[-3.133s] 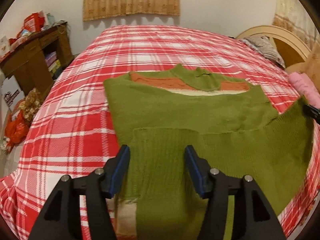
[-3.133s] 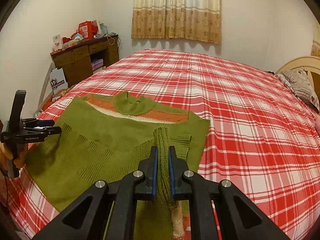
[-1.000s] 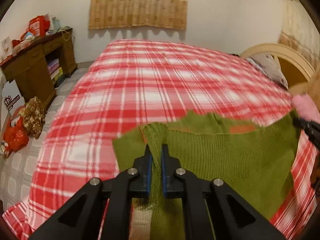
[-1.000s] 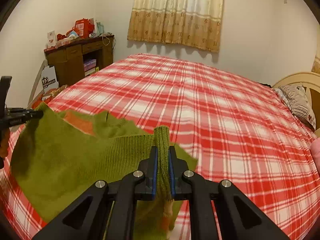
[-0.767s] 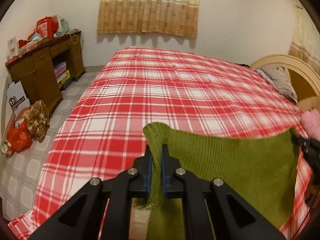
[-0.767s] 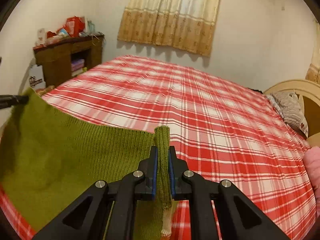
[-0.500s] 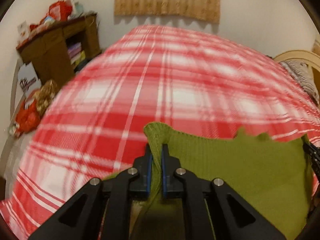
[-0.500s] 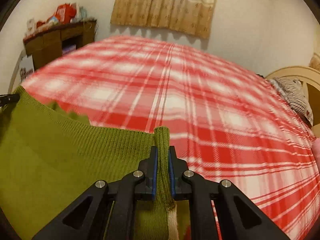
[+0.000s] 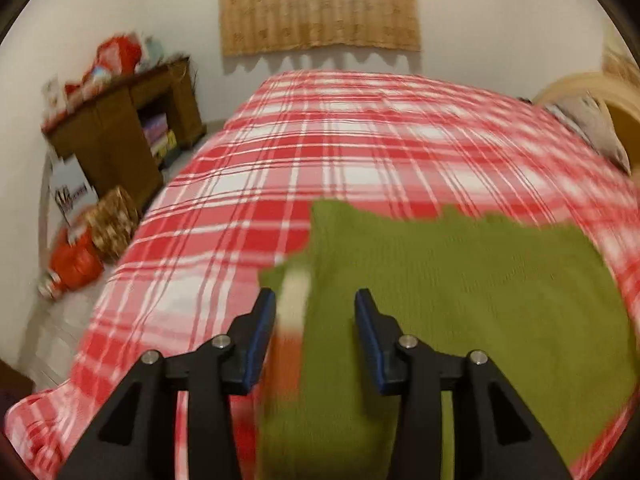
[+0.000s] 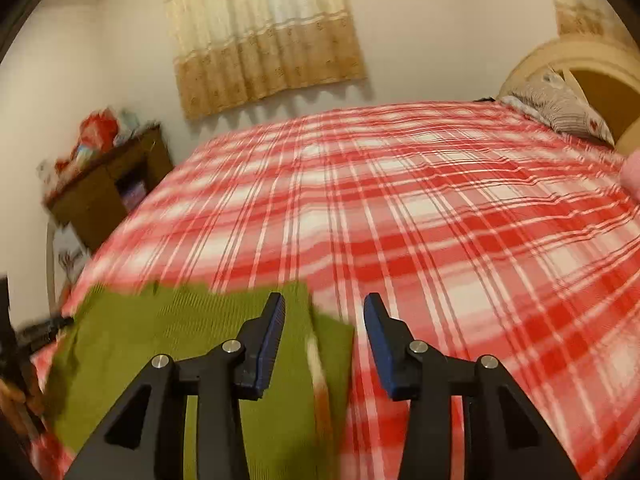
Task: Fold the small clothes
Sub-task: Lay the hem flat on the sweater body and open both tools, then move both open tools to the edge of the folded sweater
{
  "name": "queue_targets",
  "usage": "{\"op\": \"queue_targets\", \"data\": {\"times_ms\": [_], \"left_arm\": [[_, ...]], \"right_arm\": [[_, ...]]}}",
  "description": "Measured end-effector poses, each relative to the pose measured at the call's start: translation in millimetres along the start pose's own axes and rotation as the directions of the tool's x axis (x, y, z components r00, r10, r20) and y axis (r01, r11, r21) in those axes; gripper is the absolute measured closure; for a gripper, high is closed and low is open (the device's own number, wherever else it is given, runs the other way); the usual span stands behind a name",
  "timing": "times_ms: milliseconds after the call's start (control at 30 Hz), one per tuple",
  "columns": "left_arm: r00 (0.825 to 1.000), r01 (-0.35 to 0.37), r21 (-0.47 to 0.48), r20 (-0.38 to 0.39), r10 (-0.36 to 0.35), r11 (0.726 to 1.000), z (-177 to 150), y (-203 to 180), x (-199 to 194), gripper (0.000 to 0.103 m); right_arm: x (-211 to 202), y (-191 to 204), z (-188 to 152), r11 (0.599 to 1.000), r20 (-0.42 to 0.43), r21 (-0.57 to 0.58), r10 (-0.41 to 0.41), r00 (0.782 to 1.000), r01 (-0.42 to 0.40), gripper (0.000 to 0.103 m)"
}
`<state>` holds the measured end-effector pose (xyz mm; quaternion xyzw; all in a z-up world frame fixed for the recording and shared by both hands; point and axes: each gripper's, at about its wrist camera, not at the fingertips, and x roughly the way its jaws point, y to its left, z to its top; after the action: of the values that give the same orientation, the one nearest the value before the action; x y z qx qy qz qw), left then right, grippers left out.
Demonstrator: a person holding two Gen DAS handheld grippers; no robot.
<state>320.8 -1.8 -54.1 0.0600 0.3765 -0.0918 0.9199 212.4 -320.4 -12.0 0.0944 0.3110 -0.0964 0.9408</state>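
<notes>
A green knit sweater [image 9: 460, 304] lies folded over on the red plaid bed [image 9: 320, 152]. A cream and orange striped part shows at its left edge. My left gripper [image 9: 315, 312] is open above the sweater's left edge and holds nothing. In the right wrist view the sweater [image 10: 192, 344] lies at the lower left of the bed [image 10: 440, 220]. My right gripper [image 10: 324, 320] is open above the sweater's right edge and holds nothing. The left gripper [image 10: 36, 332] shows blurred at the far left of that view.
A brown wooden cabinet [image 9: 120, 128] with red items on top stands left of the bed. Red bags [image 9: 76, 260] lie on the floor beside it. A patterned pillow [image 10: 560, 108] and a curved headboard [image 10: 580, 56] are at the right. A curtain [image 9: 320, 4] hangs on the far wall.
Both grippers held the sweater's hem and carried it forward over the rest. Both have now opened and let go; the sweater lies folded on the bed.
</notes>
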Motion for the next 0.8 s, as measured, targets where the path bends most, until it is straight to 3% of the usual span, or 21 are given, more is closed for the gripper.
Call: {"op": "queue_targets", "data": {"times_ms": [133, 167, 267, 400, 567, 800], "left_arm": [[0.998, 0.058, -0.033, -0.018, -0.059, 0.998, -43, -9, -37, 0.055], [0.998, 0.059, -0.044, -0.025, -0.061, 0.997, -52, -13, -42, 0.047], [0.999, 0.019, -0.045, -0.036, -0.021, 0.999, -78, -28, -54, 0.043], [0.999, -0.038, -0.005, -0.030, 0.038, 0.999, -94, -44, -57, 0.043], [0.995, -0.104, 0.026, -0.009, 0.104, 0.994, -104, -53, -56, 0.043], [0.985, -0.170, 0.042, 0.035, 0.169, 0.985, -119, -61, -53, 0.037]], "right_arm": [[-43, 31, -47, 0.991, -0.020, -0.127, 0.035, 0.999, -0.037, 0.060], [-50, 37, -60, 0.989, -0.022, -0.137, 0.044, 0.999, -0.047, 0.061], [-61, 52, -91, 0.987, -0.029, -0.155, 0.038, 0.999, -0.042, 0.070], [-57, 65, -115, 0.984, -0.056, -0.179, 0.008, 0.998, -0.018, 0.070], [-25, 58, -146, 0.989, -0.160, -0.146, -0.039, 0.986, 0.016, 0.070], [-32, 64, -155, 0.981, -0.090, -0.184, -0.073, 0.993, 0.055, 0.070]]}}
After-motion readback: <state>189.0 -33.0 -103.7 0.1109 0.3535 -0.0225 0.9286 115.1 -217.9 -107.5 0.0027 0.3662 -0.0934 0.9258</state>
